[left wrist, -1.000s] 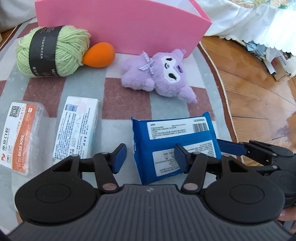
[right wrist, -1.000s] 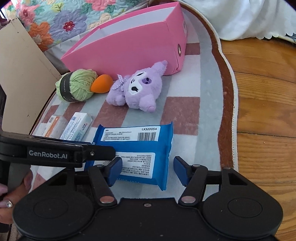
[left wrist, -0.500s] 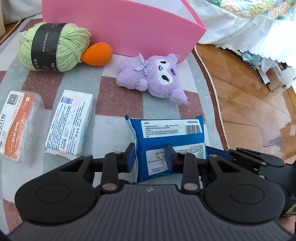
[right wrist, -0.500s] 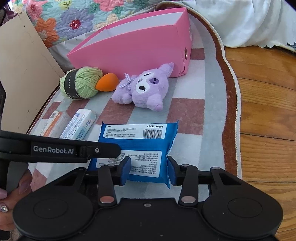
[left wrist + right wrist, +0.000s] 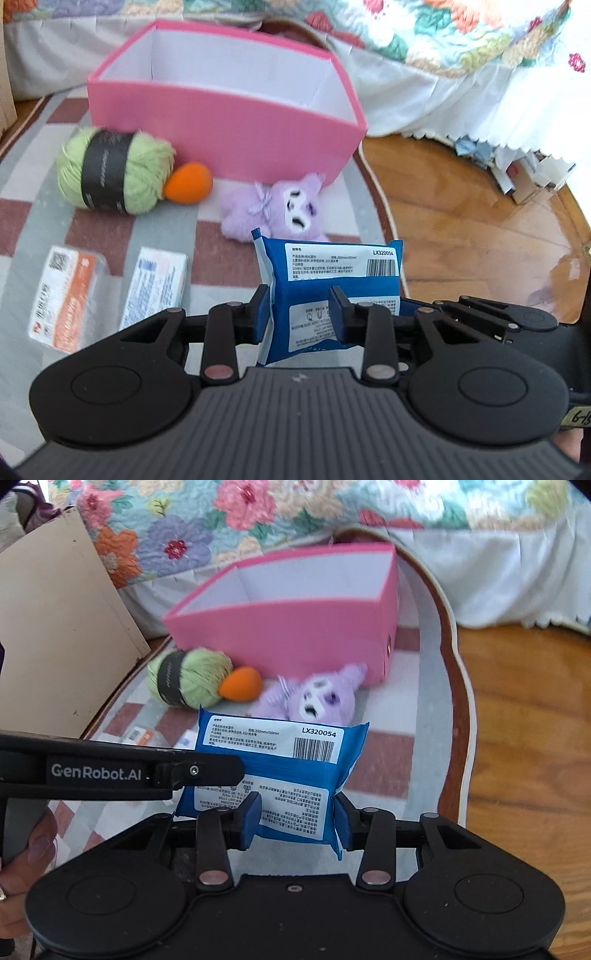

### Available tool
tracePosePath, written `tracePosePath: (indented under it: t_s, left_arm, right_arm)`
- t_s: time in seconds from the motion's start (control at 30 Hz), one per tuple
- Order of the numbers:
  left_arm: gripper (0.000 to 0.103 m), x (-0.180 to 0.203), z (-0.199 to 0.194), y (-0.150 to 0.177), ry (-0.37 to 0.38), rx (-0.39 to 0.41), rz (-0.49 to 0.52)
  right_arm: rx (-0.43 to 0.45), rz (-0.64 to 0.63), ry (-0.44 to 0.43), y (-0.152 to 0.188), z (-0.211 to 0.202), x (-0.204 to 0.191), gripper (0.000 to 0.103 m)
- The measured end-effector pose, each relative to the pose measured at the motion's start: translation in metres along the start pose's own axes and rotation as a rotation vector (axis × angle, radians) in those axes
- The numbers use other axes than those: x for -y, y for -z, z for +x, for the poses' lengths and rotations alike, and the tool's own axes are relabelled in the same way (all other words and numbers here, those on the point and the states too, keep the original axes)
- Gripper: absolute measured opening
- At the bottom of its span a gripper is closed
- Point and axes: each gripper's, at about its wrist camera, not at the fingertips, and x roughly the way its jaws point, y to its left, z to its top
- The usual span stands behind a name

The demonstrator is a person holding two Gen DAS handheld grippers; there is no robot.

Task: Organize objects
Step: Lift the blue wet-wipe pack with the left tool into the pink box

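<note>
So right now I've got both tongs clamped on the same blue wipes pack (image 5: 334,295): the left gripper (image 5: 300,314) pinches its lower left part and the right gripper (image 5: 295,821) squeezes the lower right corner, each narrowed down onto the soft pack, nothing loose. They closed in over the last second with the pack between the pads, and it's now up off the checked rug (image 5: 229,266), low center in both views. 2 grips make sense to me because the thing is floppy; 1 pinch at a corner would probably let it sag or fold, so holding both near corners keeps it flat-ish. Its long axis runs left to right across the frame, label side facing the cameras, barcode edge at the top and pointing away toward the pink box (image 5: 225,136), which sits open and looks empty in the upper middle, though I can't see its floor so don't quote me. That box is my guess for where everything goes. Still on the rug: green yarn ball (image 5: 114,175) and orange egg-shaped sponge (image 5: 188,182) at the left just in front of the box, purple plush (image 5: 280,210) right behind the pack, and 2 small cartons at lower left, an orange-labelled one (image 5: 68,299) and a white one (image 5: 155,288).
</note>
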Motion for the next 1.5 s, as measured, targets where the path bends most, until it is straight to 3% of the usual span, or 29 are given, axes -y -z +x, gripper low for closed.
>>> tracePosePath:
  t_s: [0.33, 0.77, 1.2, 1.5]
  left_arm:
    - [0.032, -0.001, -0.045, -0.031, 0.005, 0.074, 0.019]
    - [0.032, -0.007, -0.087, -0.105, 0.060, 0.137, 0.012]
    - [0.032, -0.032, -0.054, -0.169, 0.088, 0.112, -0.003]
    - [0.032, -0.046, -0.001, -0.209, 0.087, 0.078, -0.030]
  right_arm:
    - [0.083, -0.122, -0.001, -0.040, -0.027, -0.027, 0.047]
    - [0.160, -0.253, 0.049, -0.125, -0.061, -0.061, 0.043]
    - [0.148, -0.193, 0.027, -0.183, -0.033, -0.046, 0.033]
    - [0.117, -0.233, 0.069, -0.204, 0.008, -0.035, 0.032]
